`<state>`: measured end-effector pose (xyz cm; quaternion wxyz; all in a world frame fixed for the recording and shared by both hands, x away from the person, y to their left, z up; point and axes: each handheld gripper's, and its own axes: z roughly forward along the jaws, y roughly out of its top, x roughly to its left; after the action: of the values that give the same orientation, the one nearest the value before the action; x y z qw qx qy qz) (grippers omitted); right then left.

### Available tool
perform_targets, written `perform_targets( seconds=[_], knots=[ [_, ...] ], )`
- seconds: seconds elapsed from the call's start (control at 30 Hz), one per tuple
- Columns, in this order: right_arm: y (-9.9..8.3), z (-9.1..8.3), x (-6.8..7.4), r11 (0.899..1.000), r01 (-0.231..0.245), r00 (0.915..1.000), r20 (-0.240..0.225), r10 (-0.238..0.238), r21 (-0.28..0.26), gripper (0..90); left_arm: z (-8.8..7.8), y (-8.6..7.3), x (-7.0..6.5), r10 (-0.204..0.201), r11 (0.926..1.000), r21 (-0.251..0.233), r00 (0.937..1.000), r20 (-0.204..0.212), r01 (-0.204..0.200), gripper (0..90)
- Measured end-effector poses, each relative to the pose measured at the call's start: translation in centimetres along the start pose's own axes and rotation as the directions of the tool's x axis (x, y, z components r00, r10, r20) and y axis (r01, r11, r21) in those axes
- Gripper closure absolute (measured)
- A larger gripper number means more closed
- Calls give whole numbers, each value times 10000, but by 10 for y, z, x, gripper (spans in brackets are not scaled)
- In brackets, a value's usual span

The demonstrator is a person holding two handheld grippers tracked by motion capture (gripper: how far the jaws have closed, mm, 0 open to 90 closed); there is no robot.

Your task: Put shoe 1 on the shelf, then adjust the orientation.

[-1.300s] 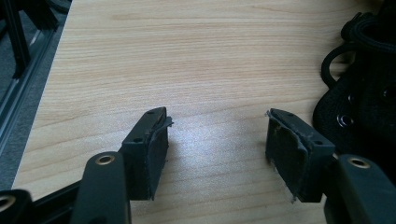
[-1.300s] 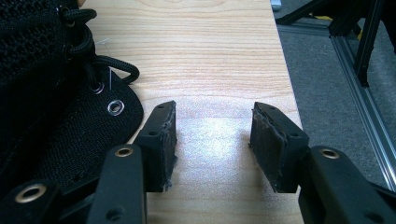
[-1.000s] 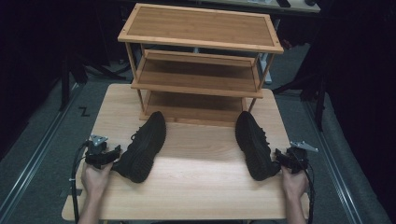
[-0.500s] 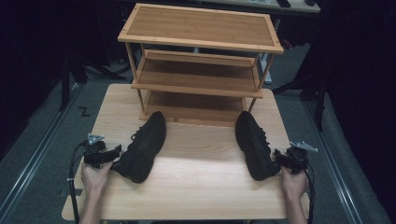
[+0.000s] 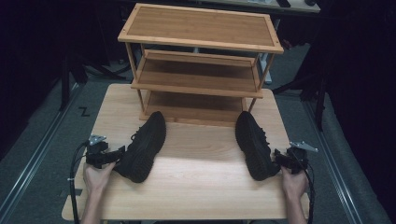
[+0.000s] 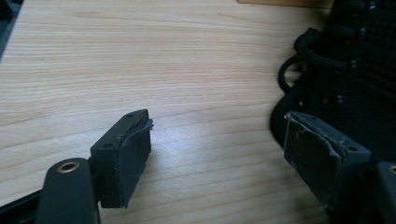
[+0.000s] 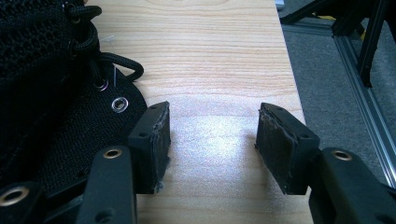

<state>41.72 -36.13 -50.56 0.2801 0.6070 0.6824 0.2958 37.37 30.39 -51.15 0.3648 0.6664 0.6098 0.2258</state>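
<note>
Dark surroundings frame a pale wooden surface [image 5: 196, 186] on which a three-tier brown wooden shoe rack [image 5: 201, 60] is set at the far edge. Two black mesh lace-up sneakers lie in front of it, well apart: the left sneaker [image 5: 142, 147] with its heel just beside the left tool [image 5: 117, 154], the right sneaker [image 5: 254, 144] with its heel just beside the right tool [image 5: 276, 156]. Both tools are held open, with nothing between the pads; in the left gripper view the left tool [image 6: 217, 149] is seen spread wide beside the shoe's collar, and in the right gripper view the right tool [image 7: 212, 140] is seen over bare wood with the eyelets at its side. A firm hold is judged to call for each tool to be turned toward its shoe so that the heel collar is taken between the pads, not the loose laces. No brand, label or writing can be read on the shoes or the rack.
</note>
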Motion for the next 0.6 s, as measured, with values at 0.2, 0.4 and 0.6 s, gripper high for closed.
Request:
perform_targets(
  seconds=[0.2,0.4,0.6],
  knots=[
    [0,0,0,10000,57,10000,-55,-57,6,437,3,-1,-7,2,9999,151,9993,372,-8,223],
    [0,0,0,10000,48,10000,-60,-48,13,434,5,-1,-15,131,9998,139,9978,653,-140,228],
    [0,0,0,10000,48,10000,-58,-48,12,434,5,-2,-22,353,9990,241,9957,854,-375,233]
  ],
)
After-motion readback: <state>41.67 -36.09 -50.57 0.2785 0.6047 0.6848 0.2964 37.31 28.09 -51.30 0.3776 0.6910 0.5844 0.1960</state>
